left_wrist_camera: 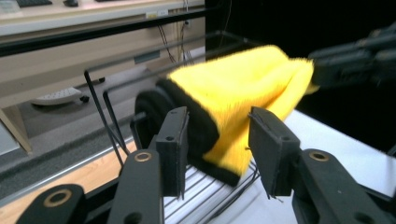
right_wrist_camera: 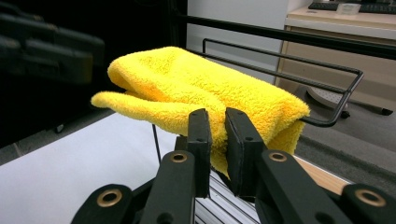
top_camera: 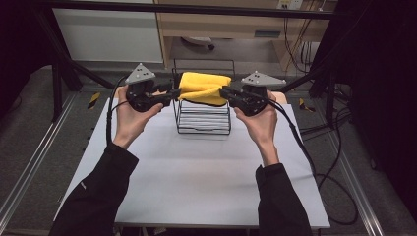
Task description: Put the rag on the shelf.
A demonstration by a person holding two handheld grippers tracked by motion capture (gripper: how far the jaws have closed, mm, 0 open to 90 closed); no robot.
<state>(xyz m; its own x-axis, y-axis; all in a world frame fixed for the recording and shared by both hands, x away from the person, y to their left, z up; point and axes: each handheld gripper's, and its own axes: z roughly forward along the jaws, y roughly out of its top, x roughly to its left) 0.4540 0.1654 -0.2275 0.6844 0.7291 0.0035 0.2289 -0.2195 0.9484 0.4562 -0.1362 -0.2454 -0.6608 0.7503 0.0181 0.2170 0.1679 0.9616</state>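
- Dark floor, black frame rails and a pale wooden desk lie beyond the white worktop [top_camera: 196, 177], which fills the middle of the high view.
- At the far edge of the worktop stands a black wire rack [top_camera: 203, 118], its thin bars upright and a rail running round its top.
- A yellow cloth [top_camera: 204, 87] with a dark trim sits folded at the top of the rack, held up between the two tools (its fluffy pile shows clearly in both gripper views).
- The left hand-held gripper [left_wrist_camera: 219, 149] has its jaws spread apart on either side of the cloth's trimmed end; whether the pads actually touch the fabric is hard to tell, since that view is blurred.
- The right hand-held gripper [right_wrist_camera: 218, 149] is clenched on the opposite end of the cloth, a fold of yellow fabric pinched in the narrow gap between its jaws.
- In the high view the person's left hand [top_camera: 130, 118] and right hand [top_camera: 260, 123] hold the tools at about the same height, one at each side of the rack, black sleeves coming in from below.
- Cables trail from both tools, off the worktop's sides.
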